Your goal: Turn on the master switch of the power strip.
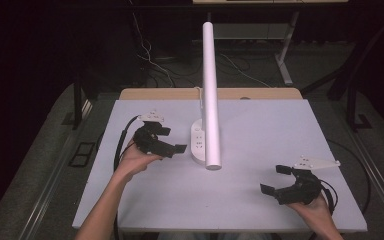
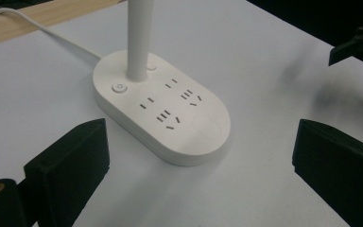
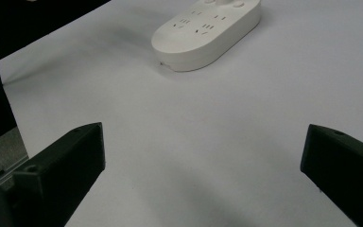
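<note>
- My left hand-held gripper (image 1: 174,140) is released, its jaws spread wide with nothing between them.
- It hovers low over the white worktop (image 1: 260,125), and its jaws aim at the lamp base (image 1: 199,142) just ahead of them.
- In the left gripper view the lamp base (image 2: 163,111) lies between and slightly beyond the two black jaws, close to the one on the left but not touching either.
- That base is a white oval with several socket openings on its top and a round power button (image 2: 118,88) near its far end.
- The white lamp post (image 2: 139,38) rises upright from the base just past the button, and in the high view its tube (image 1: 210,95) reaches toward the camera.
- A white cord (image 2: 42,30) runs from the far side of the base toward the worktop's wooden back edge.
- My right hand-held gripper (image 1: 275,179) is also released, jaws wide apart and holding nothing.
- It sits near the front edge of the worktop, well apart from the lamp base, with its jaws turned toward it.
- In the right gripper view the lamp base (image 3: 208,35) lies far ahead of the jaws, with bare worktop (image 3: 208,156) between them.
</note>
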`<state>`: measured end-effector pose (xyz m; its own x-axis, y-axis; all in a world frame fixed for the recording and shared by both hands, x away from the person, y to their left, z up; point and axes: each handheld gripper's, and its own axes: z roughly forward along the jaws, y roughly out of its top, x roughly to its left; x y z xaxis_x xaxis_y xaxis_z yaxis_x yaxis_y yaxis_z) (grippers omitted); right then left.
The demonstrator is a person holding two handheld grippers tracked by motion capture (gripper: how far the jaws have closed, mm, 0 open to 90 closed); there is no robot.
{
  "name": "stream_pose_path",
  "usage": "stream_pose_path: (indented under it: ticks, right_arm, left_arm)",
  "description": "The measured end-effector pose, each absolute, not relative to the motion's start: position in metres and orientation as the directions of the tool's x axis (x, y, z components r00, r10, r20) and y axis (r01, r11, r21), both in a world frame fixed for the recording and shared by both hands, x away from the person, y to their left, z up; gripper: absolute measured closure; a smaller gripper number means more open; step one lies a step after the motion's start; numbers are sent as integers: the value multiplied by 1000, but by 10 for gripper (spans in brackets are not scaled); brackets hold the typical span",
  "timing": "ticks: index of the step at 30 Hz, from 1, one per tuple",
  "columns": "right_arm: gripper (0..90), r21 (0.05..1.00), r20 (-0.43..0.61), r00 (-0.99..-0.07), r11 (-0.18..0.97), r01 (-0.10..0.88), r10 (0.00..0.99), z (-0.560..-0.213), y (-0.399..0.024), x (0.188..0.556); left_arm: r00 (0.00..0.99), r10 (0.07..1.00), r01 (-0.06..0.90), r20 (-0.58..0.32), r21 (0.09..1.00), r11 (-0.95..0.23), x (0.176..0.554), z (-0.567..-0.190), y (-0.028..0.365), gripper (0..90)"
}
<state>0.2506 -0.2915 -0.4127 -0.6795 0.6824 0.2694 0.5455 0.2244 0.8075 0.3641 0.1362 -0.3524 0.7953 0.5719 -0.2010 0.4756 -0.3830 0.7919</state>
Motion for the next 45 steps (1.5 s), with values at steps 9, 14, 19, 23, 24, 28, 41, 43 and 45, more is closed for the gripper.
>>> stream_pose_path:
  ticks: [9,14,19,23,24,28,41,43,45]
  right_arm:
    - [1,806,275,-677,220,549,683,-413,-292,251]
    - [1,804,276,-675,221,553,684,-413,-291,251]
    - [1,805,276,-676,219,551,683,-413,-292,252]
    - [1,804,274,-677,224,551,683,-413,-292,252]
    - [0,804,273,-677,224,551,683,-413,-292,252]
    - [1,804,274,-678,225,551,682,-413,-292,252]
    - [1,803,273,-677,226,551,683,-414,-292,252]
    - [0,802,274,-676,226,553,684,-414,-292,252]
    - [0,803,271,-677,227,551,684,-414,-293,252]
  left_arm:
    - [807,564,462,-175,782,-418,376,-349,130,38]
    - [810,564,460,-162,772,-438,387,-349,124,42]
    - [810,565,463,-156,762,-452,394,-350,121,46]
    - [804,575,469,-155,759,-451,402,-349,120,53]
    - [804,575,469,-155,759,-451,402,-349,120,55]
    - [799,583,472,-150,757,-452,409,-348,120,82]
    - [770,616,516,-166,731,-447,429,-350,110,201]
    - [770,614,519,-176,733,-441,431,-351,110,238]
    - [764,619,521,-182,740,-426,435,-353,110,282]
